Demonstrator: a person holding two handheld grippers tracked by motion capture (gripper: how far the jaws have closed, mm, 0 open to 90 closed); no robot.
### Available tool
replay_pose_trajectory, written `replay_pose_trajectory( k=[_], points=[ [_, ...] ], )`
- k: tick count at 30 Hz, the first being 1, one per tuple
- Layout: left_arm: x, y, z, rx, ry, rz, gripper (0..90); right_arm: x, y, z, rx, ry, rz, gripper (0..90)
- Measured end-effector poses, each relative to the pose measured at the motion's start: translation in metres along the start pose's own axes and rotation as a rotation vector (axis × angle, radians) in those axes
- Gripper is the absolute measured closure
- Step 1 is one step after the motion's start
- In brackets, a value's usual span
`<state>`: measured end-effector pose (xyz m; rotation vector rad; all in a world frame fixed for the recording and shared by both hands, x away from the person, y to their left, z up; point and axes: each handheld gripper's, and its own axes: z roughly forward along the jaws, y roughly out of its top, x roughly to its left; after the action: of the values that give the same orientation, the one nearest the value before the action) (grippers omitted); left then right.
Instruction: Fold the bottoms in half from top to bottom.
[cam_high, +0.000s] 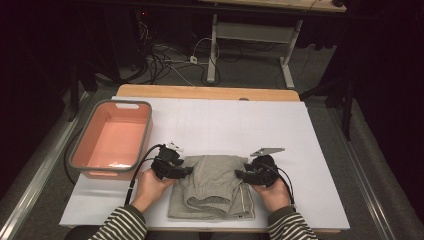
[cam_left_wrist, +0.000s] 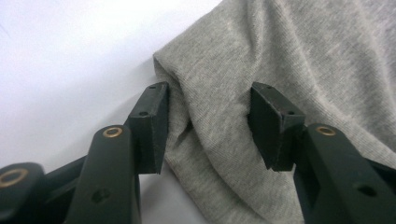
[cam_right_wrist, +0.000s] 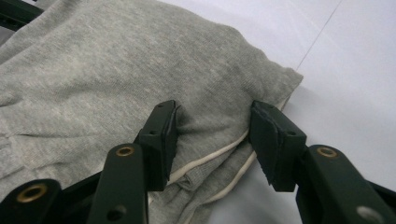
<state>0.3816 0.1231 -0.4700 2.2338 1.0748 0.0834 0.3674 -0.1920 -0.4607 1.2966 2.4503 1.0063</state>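
Observation:
A folded grey garment (cam_high: 212, 186) with a pale cream seam lies on the white table (cam_high: 225, 125) near its front edge. My left gripper (cam_high: 189, 171) comes in from the garment's left side. In the left gripper view the garment (cam_left_wrist: 280, 56) is a thick fold bunched between that gripper's (cam_left_wrist: 208, 126) pads, which touch it on both sides. My right gripper (cam_high: 239, 174) meets the garment's right edge. In the right gripper view its (cam_right_wrist: 212, 135) pads press on a raised ridge of the cloth (cam_right_wrist: 116, 70) just above the cream seam.
A salmon-pink tub with a grey rim (cam_high: 145, 130) stands on the table's left side, with nothing in it. A wooden strip (cam_high: 200, 92) runs along the table's far edge. Beyond it are desk legs (cam_high: 214, 50) and cables on the floor.

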Motion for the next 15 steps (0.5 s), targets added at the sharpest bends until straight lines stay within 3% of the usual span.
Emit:
replay_pose_trajectory(
  k=[8, 15],
  points=[
    [-0.0016, 0.0005, 0.0016, -0.006, -0.004, 0.007, 50.4, -0.0003, 0.0009, 0.0010, 0.014, 0.032, 0.013, 61.2],
    [0.0005, 0.0010, 0.0030, -0.017, -0.040, -0.012, 56.7, 0.0041, 0.0028, 0.0010, 0.026, 0.027, -0.022, 70.0]
  ],
)
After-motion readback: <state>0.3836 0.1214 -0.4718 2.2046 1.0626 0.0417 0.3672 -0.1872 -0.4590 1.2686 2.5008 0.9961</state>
